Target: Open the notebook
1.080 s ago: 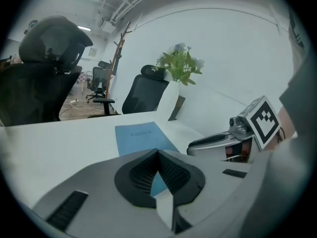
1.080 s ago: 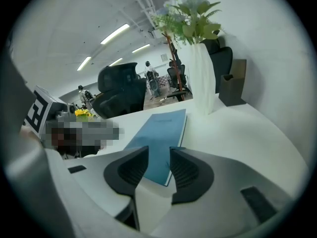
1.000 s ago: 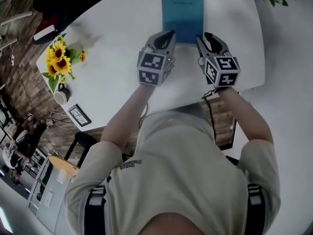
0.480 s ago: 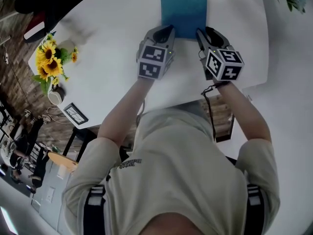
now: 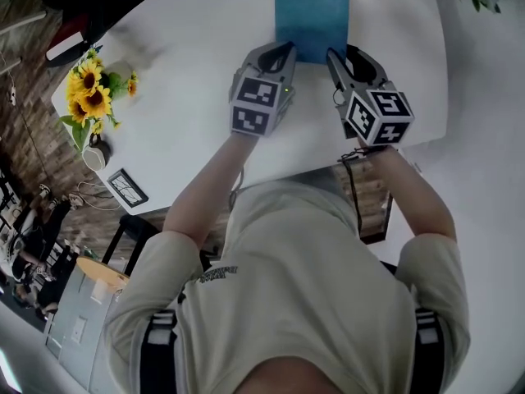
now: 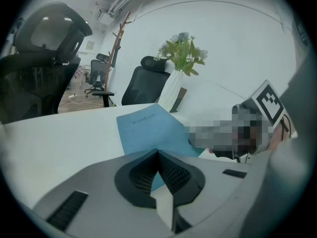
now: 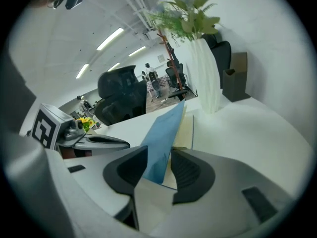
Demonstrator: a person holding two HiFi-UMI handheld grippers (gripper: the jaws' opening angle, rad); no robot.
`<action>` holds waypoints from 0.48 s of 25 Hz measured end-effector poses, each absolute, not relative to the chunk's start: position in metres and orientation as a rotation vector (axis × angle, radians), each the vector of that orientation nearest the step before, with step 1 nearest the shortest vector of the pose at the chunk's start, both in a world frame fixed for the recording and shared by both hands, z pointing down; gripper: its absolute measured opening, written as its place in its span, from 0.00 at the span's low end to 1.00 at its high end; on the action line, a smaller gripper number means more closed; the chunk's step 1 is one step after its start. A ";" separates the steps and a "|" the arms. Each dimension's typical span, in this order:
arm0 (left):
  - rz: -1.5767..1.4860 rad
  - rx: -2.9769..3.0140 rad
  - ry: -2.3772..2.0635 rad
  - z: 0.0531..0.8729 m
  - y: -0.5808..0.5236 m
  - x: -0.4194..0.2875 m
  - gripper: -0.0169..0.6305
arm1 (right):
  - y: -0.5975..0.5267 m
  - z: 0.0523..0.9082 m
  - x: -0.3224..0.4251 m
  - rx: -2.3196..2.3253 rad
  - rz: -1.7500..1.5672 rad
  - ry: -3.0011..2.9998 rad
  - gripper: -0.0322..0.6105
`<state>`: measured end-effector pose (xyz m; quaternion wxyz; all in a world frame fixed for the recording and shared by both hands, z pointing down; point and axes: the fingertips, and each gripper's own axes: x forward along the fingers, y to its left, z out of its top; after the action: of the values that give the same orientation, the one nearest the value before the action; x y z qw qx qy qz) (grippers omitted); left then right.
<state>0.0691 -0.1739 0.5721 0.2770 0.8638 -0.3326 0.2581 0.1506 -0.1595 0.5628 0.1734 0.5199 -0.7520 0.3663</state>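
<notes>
The blue notebook (image 5: 312, 11) lies on the white worktop (image 5: 189, 97) just ahead of both tongs, its cover (image 7: 162, 133) tilted up off the cream pages between the parted, unpinching jaws of the right tongs (image 5: 342, 56), while the left tongs (image 5: 285, 52), closed together and empty, sit at its near left corner.

From my head view the notebook (image 5: 312, 11) runs off the picture's top toward the far edge of the table (image 5: 189, 121). Its near edge hides behind the left tool (image 5: 285, 50) and right tool (image 5: 340, 56). In the right gripper view the raised cover (image 7: 163, 138) vanishes low behind that tool's body. The framed card (image 5: 125, 189) at the table's left corner is too small to read.
</notes>
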 end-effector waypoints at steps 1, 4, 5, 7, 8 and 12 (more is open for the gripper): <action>0.676 2.329 -0.898 0.561 -0.173 0.068 0.04 | -0.160 0.550 0.144 1.463 1.004 -2.172 0.29; 0.628 2.359 -0.918 0.525 -0.171 0.061 0.04 | -0.159 0.509 0.110 1.369 0.900 -2.323 0.29; 0.611 2.366 -0.928 0.513 -0.171 0.057 0.04 | -0.158 0.499 0.095 1.323 0.871 -2.370 0.29; 0.583 2.372 -0.959 0.492 -0.173 0.045 0.04 | -0.154 0.487 0.066 1.236 0.816 -2.438 0.29; 0.575 2.373 -0.979 0.483 -0.175 0.037 0.04 | -0.152 0.484 0.053 1.201 0.791 -2.461 0.27; 0.547 2.349 -1.030 0.458 -0.182 0.001 0.04 | -0.149 0.489 0.012 1.087 0.736 -2.479 0.28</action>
<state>0.0013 -0.1823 0.4585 0.2564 0.8657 -0.3797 0.2015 0.0119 -0.1489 0.4891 0.1674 0.3819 -0.8714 0.2586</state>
